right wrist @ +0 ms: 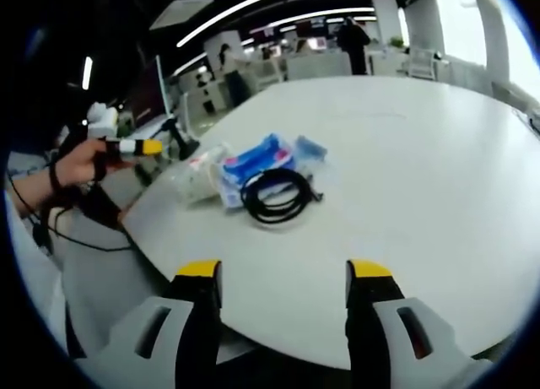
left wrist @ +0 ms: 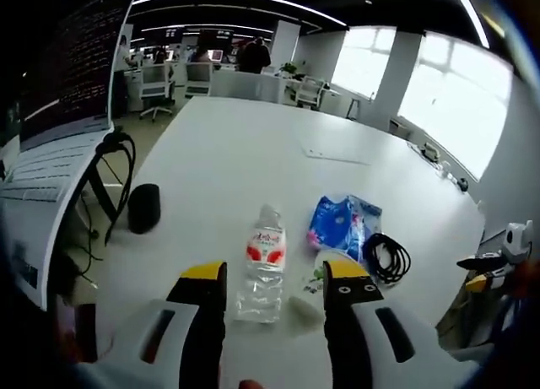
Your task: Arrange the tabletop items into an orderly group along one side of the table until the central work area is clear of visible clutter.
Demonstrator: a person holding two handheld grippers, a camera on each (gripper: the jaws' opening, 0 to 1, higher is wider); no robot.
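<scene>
In the left gripper view my left gripper (left wrist: pixel 275 279) sits low in the frame with its jaws apart and nothing between them. The water bottle (left wrist: pixel 263 267) lies on its side at lower centre, pointing away from me, its base end between the two yellow tips. Just right of it is the blue tissue pack (left wrist: pixel 344 223), and the coiled black cable (left wrist: pixel 386 256) lies at that pack's right edge. A black cylinder (left wrist: pixel 143 208) stands apart at left centre, near the rim of the white table (left wrist: pixel 253 144).

In the right gripper view my right gripper (right wrist: pixel 285 275) is also spread and empty, at the bottom of the frame over the table's near edge. The cable, the pack and the bottle cluster at centre left there, and the other gripper, held in a hand (right wrist: pixel 80 165), shows at the left.

I judge the step in hand to be taking the bottle with the left tool. To do it well I'd close across the body near the label rather than the tapering neck, square to its long axis, since a thin clear bottle will likely roll or dent. I'd squeeze gently and set it beside the pack.
</scene>
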